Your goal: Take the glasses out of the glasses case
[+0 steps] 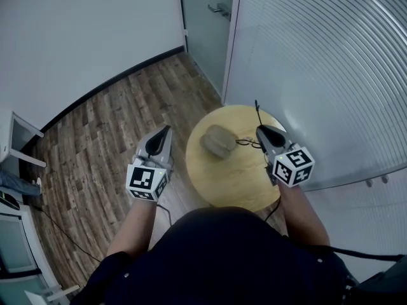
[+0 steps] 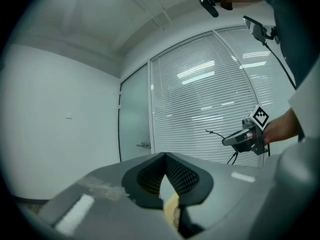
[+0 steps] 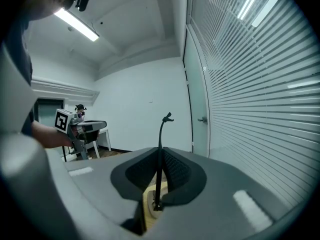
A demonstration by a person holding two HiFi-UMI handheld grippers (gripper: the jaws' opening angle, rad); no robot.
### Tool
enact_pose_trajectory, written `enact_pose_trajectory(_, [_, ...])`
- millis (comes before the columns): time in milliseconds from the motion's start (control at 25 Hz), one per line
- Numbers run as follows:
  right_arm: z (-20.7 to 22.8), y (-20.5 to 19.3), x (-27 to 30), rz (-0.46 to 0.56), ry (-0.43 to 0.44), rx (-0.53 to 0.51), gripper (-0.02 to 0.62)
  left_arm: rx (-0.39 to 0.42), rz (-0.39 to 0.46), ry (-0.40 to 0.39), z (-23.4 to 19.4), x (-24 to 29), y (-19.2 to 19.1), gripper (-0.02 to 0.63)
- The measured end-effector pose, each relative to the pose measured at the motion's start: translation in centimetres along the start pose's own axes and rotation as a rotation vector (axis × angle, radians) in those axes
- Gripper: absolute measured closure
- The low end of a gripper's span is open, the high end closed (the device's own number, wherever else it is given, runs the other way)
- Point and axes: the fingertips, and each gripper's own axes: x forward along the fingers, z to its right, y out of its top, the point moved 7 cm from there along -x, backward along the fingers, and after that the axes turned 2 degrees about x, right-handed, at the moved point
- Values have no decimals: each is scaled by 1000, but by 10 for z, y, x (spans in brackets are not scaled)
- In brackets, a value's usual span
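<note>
**Glasses look out of the case, right claw has them by one arm**

Head view: the grey-olive rounded soft glasses case (image 1: 218, 140) sits on the round light-wood desk (image 1: 236, 178). The thin black wire-frame glasses (image 1: 247, 143) are just beside it, out of it as far as I can tell, and run up into the right claw (image 1: 260, 129). The left claw (image 1: 168, 129) hangs off to the side over the wood floor. Left gripper view: the left claw (image 2: 164, 156) is pinched closed with nothing in it. Right gripper view: the right claw (image 3: 161, 153) is clamped on one skinny black arm of the glasses (image 3: 160, 134), which pokes up past the tips. Personally I'd lift slow and straight. That grip is tiny, so the frame could swivel or snag the case.
</note>
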Motion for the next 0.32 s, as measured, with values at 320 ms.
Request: enact_pose_trajectory(320, [-3, 5, 1, 14, 10, 16, 561, 4, 0, -1, 3, -5, 2, 600])
